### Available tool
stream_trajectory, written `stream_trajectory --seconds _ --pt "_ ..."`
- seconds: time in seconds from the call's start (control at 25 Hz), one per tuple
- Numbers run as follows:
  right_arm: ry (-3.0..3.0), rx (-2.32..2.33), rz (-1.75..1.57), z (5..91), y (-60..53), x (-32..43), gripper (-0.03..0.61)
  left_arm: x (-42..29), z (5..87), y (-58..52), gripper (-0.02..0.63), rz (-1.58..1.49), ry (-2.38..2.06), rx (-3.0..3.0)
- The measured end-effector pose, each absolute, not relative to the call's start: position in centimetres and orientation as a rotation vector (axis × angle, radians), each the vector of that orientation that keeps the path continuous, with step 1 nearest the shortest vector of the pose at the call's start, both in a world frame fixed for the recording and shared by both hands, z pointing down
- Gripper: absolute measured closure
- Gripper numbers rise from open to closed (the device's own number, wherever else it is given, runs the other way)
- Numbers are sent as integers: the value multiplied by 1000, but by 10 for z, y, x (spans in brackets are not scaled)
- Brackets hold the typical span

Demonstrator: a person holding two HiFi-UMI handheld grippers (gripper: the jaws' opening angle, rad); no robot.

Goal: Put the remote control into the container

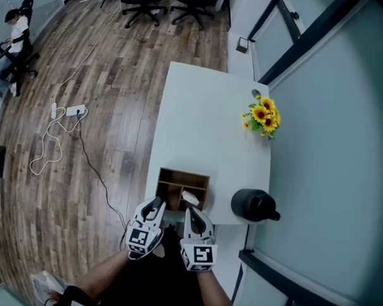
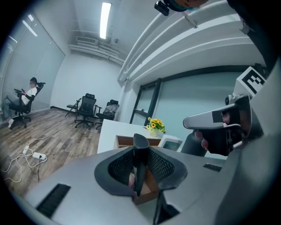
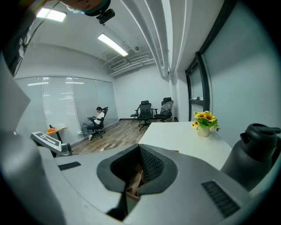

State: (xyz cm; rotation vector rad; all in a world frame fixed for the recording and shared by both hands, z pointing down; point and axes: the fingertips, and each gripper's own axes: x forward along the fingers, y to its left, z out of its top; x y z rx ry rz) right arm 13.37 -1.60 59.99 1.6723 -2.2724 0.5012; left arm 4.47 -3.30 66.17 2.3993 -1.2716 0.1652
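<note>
White table [image 1: 199, 118] on a wood floor [image 1: 111, 101], glass wall [image 1: 331, 155] right.
Now the left gripper [image 1: 155, 206] clamps the dark remote control [image 2: 140, 154] near the container [image 1: 181, 178]; right gripper [image 1: 194, 214] clenched, empty; kettle [image 1: 252, 204] right, sunflowers [image 1: 263, 115] far.

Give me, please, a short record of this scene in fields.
Table: white
Container: wooden, open-topped, at the table's near edge
Left gripper: shut on a black remote control
Remote control: upright between the left gripper's fingers, not yet in the container
Right gripper: shut, empty
Also on table: black jug, sunflowers
In container: white item
</note>
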Motion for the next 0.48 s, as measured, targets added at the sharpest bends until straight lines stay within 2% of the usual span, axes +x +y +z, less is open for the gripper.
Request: stream_trajectory --seconds 0.48 --pt "-2264 1676 505 602 -18 132 574 40 676 -35 512 244 -1275 2386"
